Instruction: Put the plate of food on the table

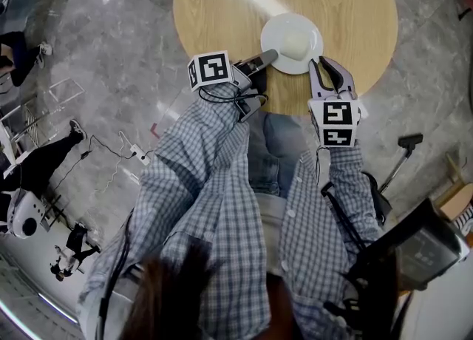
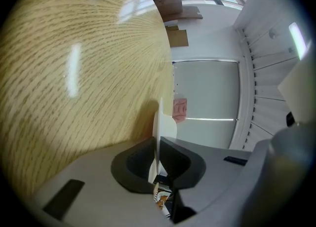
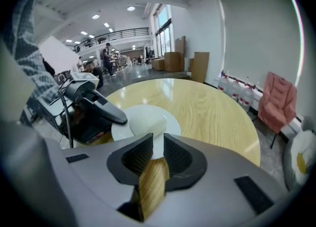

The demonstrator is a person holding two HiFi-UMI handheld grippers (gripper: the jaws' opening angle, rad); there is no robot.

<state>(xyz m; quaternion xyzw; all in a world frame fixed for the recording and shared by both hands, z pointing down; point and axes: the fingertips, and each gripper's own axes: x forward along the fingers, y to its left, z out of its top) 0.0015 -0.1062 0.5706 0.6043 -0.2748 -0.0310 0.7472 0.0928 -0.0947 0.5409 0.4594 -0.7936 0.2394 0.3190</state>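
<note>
A white plate (image 1: 314, 35) with a pale mound of food (image 1: 295, 41) rests near the front edge of the round wooden table (image 1: 347, 6). My left gripper (image 1: 270, 56) reaches in from the left and is shut on the plate's left rim. In the left gripper view the plate (image 2: 166, 125) shows edge-on, pinched between the jaws of that gripper (image 2: 158, 144). My right gripper (image 1: 325, 66) is at the plate's right edge with its fingers apart. In the right gripper view the plate (image 3: 170, 117) lies just beyond the open right gripper (image 3: 158, 144).
Grey marble floor surrounds the table. A power strip with cables (image 1: 137, 154) lies on the floor at left, near people's legs (image 1: 44, 157). A black long-handled tool (image 1: 409, 143) lies at right. A pink chair (image 3: 281, 102) and cardboard boxes (image 3: 200, 65) stand beyond the table.
</note>
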